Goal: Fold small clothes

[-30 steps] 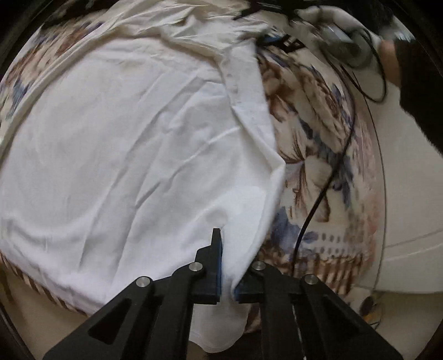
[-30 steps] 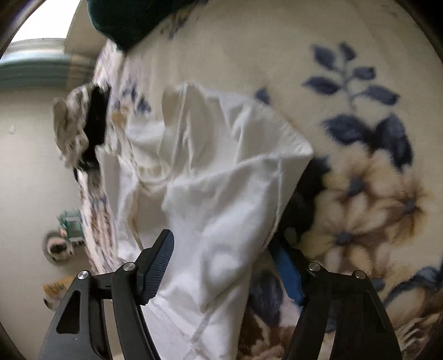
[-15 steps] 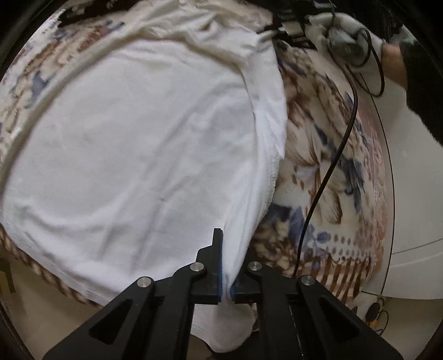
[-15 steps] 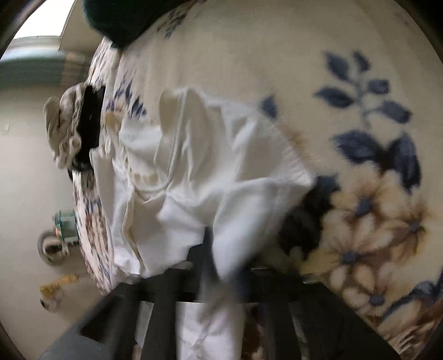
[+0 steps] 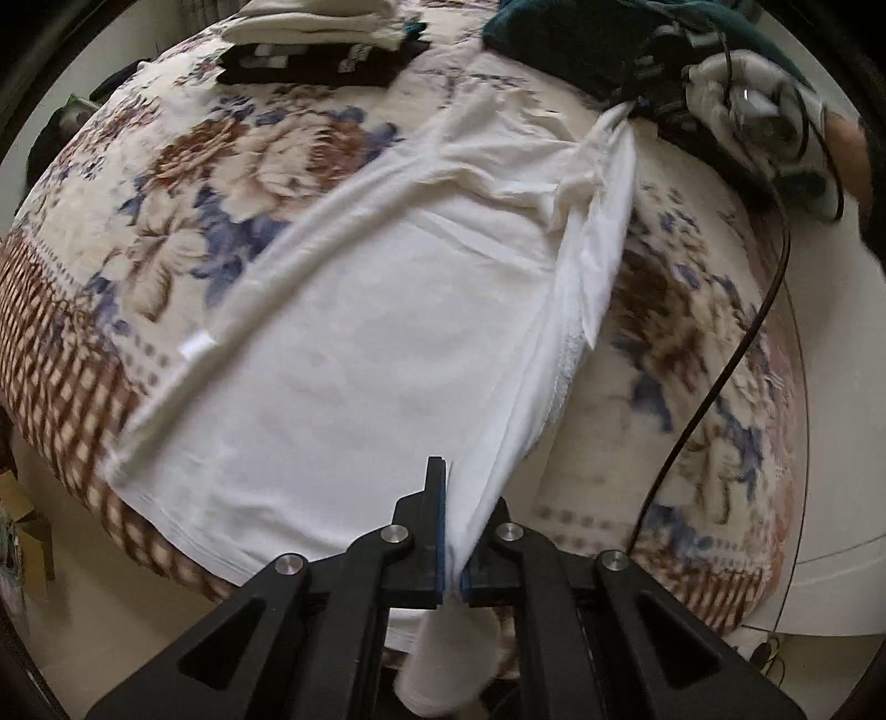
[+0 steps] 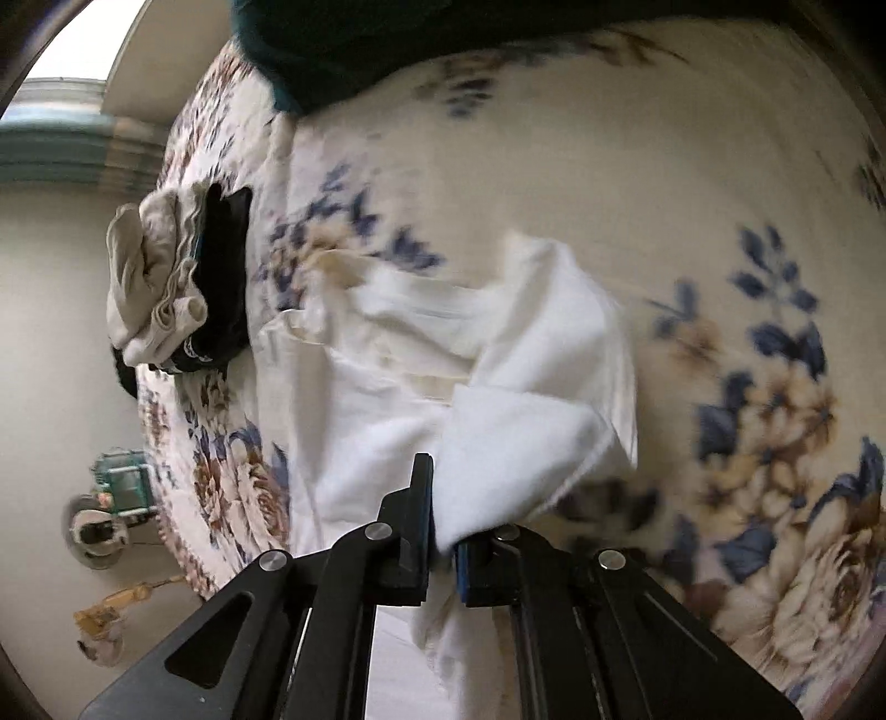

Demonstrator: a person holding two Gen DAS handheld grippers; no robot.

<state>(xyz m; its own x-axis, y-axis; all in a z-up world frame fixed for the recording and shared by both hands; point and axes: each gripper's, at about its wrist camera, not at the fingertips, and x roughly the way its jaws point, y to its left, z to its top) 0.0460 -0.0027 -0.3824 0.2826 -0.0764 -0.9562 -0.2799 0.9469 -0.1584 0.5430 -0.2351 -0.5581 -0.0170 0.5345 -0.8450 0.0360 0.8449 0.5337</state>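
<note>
A: What has the left claw (image 5: 451, 531) got?

B: Its jaws are pressed together on the near edge of the white cotton garment (image 5: 360, 354), with a fold of cloth hanging out below them.

A: And the right claw (image 6: 440, 531)?

B: Its jaws have just been closing, and now they pinch a bunched corner of the same white garment (image 6: 498, 421), nearly together with only cloth between them. In the left wrist view it shows far off at the top right, held by a white-gloved hand (image 5: 742, 111), the cloth stretched taut up to it.

A: Where does the garment lie?

B: On the cream bed blanket printed with brown and blue flowers (image 5: 221, 160). Its right side is lifted off the blanket between the two claws; the left side lies flat, with a small white label (image 5: 198, 348) showing at the folded edge.

A: Farther back?

B: A pile of folded clothes, pale ones over black (image 5: 321, 50), and a dark teal cloth (image 5: 559, 44) beside it. A black cable (image 5: 714, 387) runs down across the blanket at the right.
</note>
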